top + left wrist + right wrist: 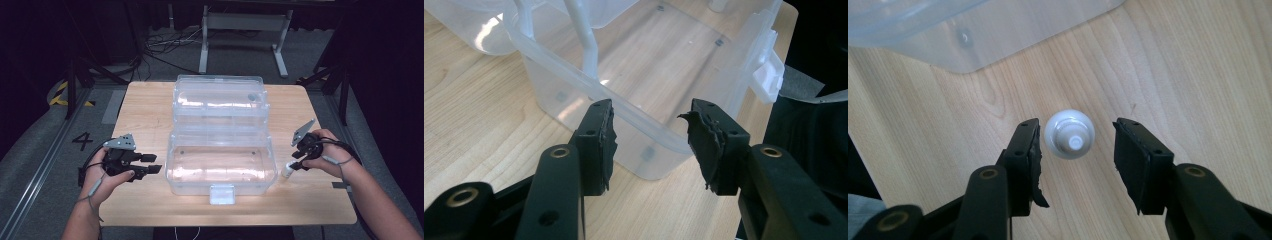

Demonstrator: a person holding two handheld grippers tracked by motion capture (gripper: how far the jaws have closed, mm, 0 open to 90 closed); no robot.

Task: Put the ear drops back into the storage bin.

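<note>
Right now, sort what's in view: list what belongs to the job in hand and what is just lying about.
In the job:
- small white bottle, upright between the open right gripper
- clear plastic box, lid open
- left gripper, open beside the box

Lying about:
- metal stand and floor cables beyond the table

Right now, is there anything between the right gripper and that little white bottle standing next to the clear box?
Nothing visible. The right gripper hangs directly above the white bottle, jaws open on either side of its cap with bare gaps both sides. The clear box sits off to the side, apart from the bottle.
</note>
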